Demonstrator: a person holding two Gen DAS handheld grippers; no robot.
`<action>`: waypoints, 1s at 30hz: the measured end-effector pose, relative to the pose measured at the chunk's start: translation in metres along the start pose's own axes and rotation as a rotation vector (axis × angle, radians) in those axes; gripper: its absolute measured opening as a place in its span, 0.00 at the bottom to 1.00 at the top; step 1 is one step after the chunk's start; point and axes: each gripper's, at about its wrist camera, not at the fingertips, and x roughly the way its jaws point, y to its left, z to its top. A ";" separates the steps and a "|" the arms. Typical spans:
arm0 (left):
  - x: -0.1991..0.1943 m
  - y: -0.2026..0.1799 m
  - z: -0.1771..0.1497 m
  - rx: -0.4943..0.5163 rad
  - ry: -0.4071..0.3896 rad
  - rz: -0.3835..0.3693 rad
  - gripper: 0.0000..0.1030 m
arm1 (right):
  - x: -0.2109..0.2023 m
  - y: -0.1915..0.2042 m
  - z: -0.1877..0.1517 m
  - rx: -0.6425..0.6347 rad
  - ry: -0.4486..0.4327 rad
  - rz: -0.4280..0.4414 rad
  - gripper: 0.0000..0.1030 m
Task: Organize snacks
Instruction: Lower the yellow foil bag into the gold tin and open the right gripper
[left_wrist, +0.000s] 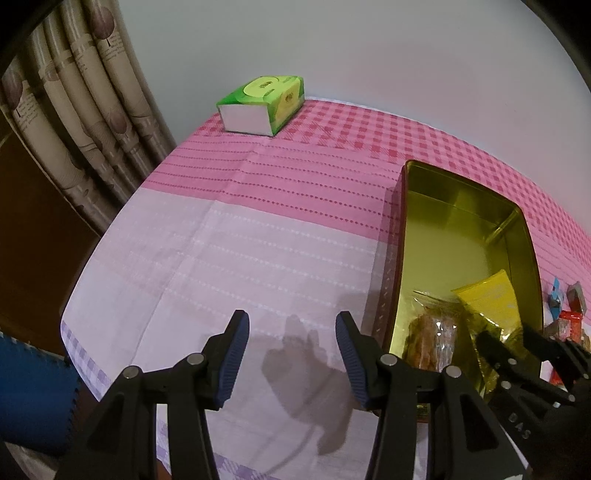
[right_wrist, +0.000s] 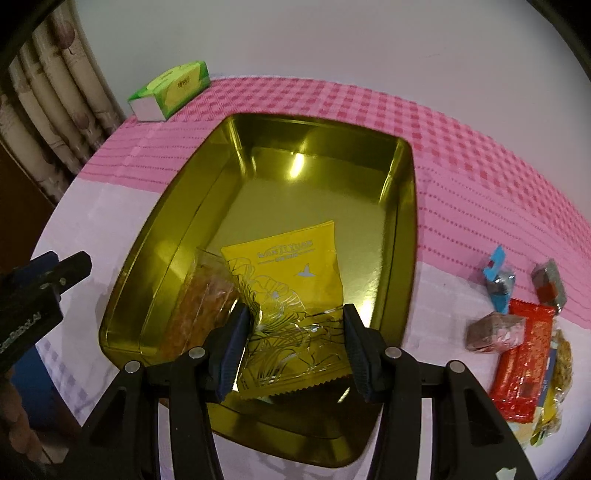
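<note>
Left gripper (left_wrist: 291, 354): jaws apart over bare tablecloth (left_wrist: 229, 258), nothing between | gold tin (right_wrist: 402, 236): frame centre, long axis running lower left to upper right | yellow packet (right_wrist: 288, 280): in tin's near end, lengthwise, right gripper (right_wrist: 293, 334) clamped on it | loose snacks (right_wrist: 517, 350): lower right, outside tin.

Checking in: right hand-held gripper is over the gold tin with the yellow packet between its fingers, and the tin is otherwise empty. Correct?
Not quite: the gold tin is not otherwise empty. A clear-wrapped orange snack lies beside the yellow packet, as the right wrist view shows. The right hand-held gripper is over the tin with the packet between its fingers.
</note>
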 end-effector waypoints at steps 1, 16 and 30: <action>0.000 -0.001 0.000 0.002 -0.001 -0.004 0.48 | 0.002 0.000 0.000 0.002 0.002 -0.001 0.46; 0.001 -0.006 -0.002 0.015 0.003 -0.014 0.48 | 0.010 0.011 -0.003 -0.039 0.025 -0.006 0.50; -0.002 -0.014 -0.003 0.043 -0.020 -0.013 0.48 | -0.025 0.009 -0.006 -0.071 -0.043 0.010 0.57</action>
